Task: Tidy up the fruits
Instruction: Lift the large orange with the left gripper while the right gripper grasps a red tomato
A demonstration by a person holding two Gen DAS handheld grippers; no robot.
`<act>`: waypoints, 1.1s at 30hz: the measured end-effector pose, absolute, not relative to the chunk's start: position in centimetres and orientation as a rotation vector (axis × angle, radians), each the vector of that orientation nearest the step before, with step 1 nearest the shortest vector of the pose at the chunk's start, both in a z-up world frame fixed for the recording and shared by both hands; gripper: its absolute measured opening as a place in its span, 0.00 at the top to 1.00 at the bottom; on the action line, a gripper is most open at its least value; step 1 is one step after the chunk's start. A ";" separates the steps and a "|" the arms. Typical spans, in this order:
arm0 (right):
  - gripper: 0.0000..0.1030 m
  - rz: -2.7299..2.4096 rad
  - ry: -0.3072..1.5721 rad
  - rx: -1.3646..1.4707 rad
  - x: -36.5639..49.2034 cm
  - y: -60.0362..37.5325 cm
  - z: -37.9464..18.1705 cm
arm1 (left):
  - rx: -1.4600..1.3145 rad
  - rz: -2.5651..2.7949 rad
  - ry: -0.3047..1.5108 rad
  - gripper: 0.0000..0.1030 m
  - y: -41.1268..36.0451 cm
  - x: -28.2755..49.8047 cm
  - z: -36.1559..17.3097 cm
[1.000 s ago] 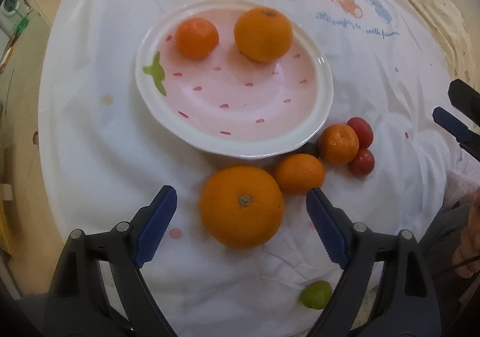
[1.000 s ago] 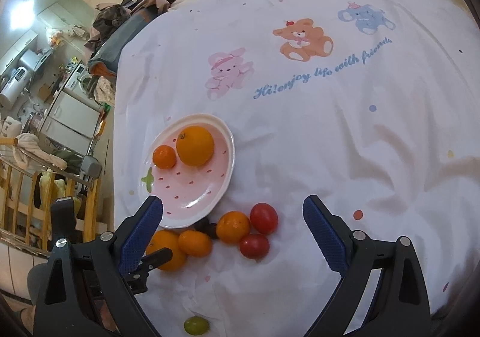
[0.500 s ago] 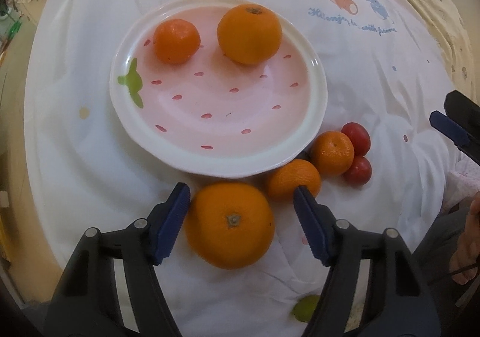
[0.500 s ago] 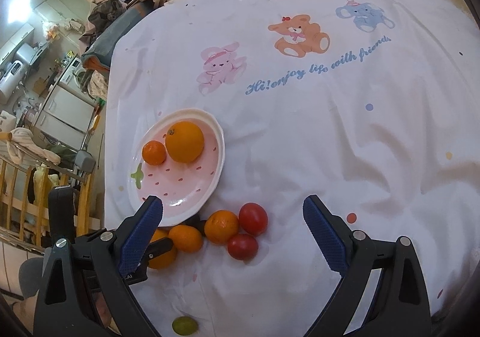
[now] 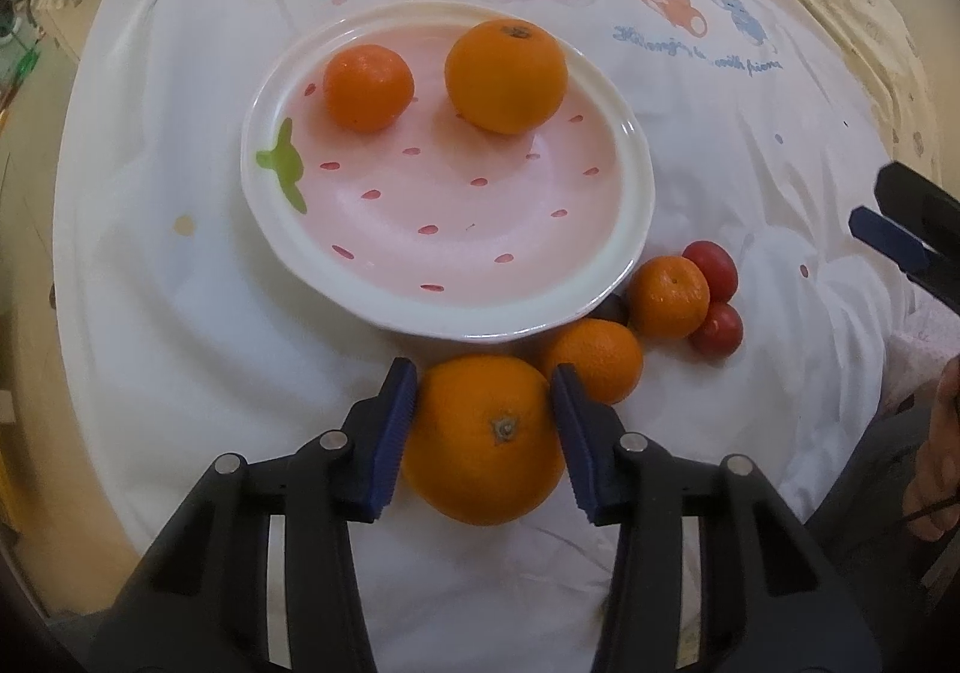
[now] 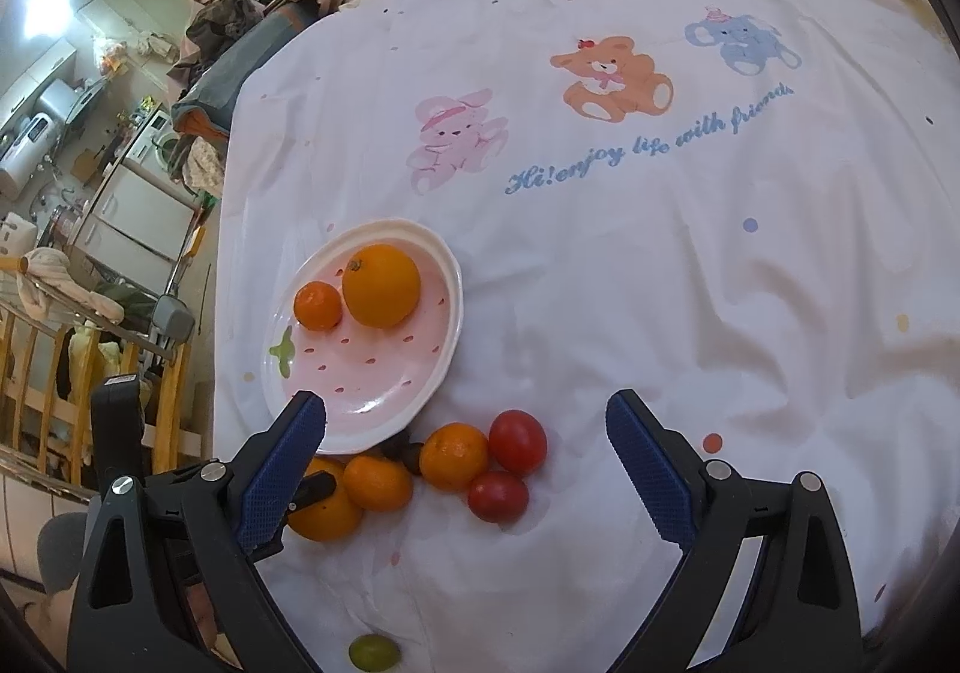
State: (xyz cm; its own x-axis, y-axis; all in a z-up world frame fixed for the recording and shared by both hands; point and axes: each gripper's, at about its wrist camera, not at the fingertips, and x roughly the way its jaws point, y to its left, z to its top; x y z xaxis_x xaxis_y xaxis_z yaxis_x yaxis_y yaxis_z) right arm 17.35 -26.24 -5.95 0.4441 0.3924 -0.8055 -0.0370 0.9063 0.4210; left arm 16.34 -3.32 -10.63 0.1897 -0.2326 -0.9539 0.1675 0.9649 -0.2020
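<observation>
left wrist view: the left gripper (image 5: 483, 421) has its jaws closing around the big orange (image 5: 485, 442) at the bottom middle of the frame, blue pads right up against both flanks. it sits on the cloth just below the pink strawberry plate (image 5: 624, 265), which already holds a small mandarin (image 5: 368, 86) and another orange (image 5: 506, 74) in its upper half. my worry: the orange is round and smooth, so if the pads bite off-centre it could squirt out and roll into the mandarin (image 5: 594, 360) touching it on the right, or knock the plate rim. the soft wrinkly sheet won't stop a roll either.

right wrist view: the right gripper (image 6: 465, 469) hangs with its fingers wide apart and nothing between them, over the loose pile at lower centre: mandarins and two red tomatoes (image 6: 517, 442). a lone green grape (image 6: 374, 651) lies at the bottom edge, easy to miss.

surface is a white bedsheet (image 6: 660, 265) with cartoon animals and blue lettering. upper left shows a cluttered room: piled clothes, white cabinets, a wooden railing.
</observation>
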 end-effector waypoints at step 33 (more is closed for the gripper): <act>0.06 0.278 1.133 0.364 18.1 -25.7 -7.1 | -0.025 -0.314 1.428 0.50 -3.5 13.9 -9.3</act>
